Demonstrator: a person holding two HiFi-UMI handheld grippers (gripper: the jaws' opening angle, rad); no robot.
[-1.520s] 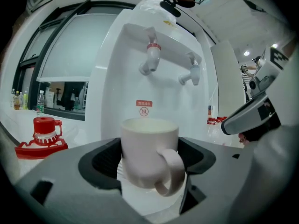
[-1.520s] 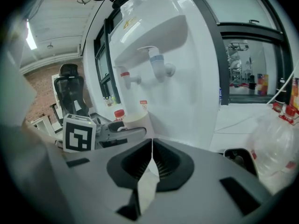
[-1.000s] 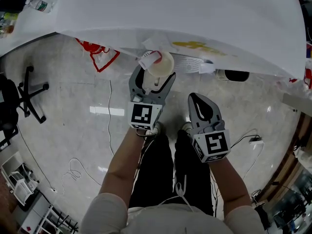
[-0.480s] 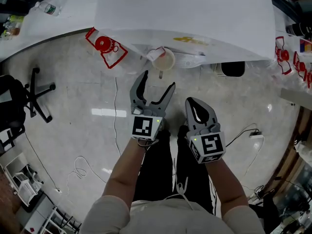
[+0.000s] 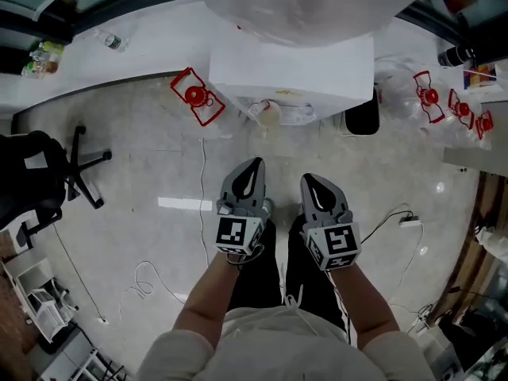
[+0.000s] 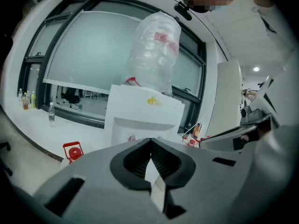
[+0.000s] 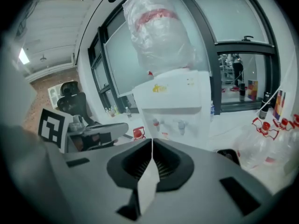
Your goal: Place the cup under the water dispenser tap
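One cup (image 5: 270,114) beyond left hand-held gripper (image 5: 255,163)

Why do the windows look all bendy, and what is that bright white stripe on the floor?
Left gripper view: the wide lens bows the straight edges of the window into curves and darkens the picture's corners. Right gripper view: the same bending and dark rim. Head view: the stripe is glare, probably a lamp mirrored in the shiny floor.

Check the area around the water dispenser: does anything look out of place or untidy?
Yes: several red frames lie scattered on both sides of the water dispenser, and its bottle is wrapped in crumpled plastic. The cup sits at the dispenser's base, and no spill shows.
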